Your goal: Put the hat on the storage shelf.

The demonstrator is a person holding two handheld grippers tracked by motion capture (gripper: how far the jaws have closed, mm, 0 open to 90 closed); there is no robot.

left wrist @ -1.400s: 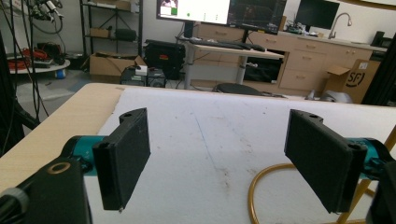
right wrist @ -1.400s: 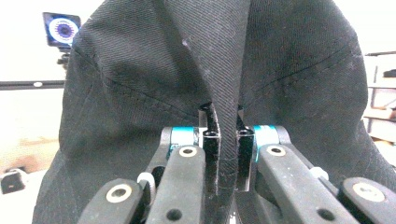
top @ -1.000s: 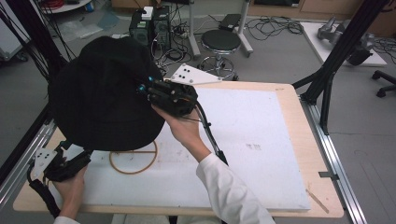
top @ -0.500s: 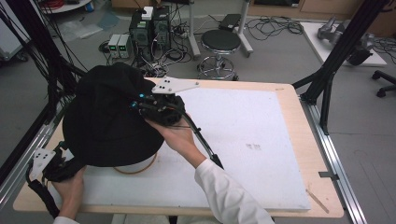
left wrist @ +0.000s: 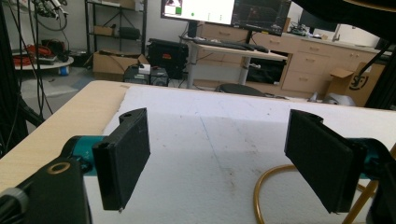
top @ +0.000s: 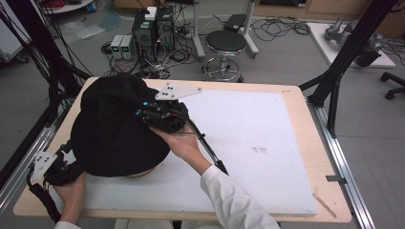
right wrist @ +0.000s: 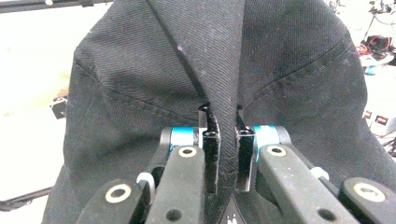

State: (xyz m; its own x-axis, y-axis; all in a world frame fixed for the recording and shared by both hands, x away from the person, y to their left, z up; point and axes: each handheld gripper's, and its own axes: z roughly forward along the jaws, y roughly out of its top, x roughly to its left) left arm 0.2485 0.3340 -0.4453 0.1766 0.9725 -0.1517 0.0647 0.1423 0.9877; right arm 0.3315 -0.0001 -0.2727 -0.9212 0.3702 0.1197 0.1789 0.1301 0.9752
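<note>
Lowered and shifted toward the table's left side since the earlier frames: black fabric bag [top: 114, 129], now draped over a tan ring [top: 138, 172] on the white foam board [top: 248, 148], with the right gripper [right wrist: 223, 149] clamped tight on a pinched fold of the cloth near its top. Held at the board's near-left corner, just beside the bag's lower edge: left gripper [left wrist: 219, 158], jaws spread wide with nothing between them, the ring's curve [left wrist: 266, 184] visible beyond.
</note>
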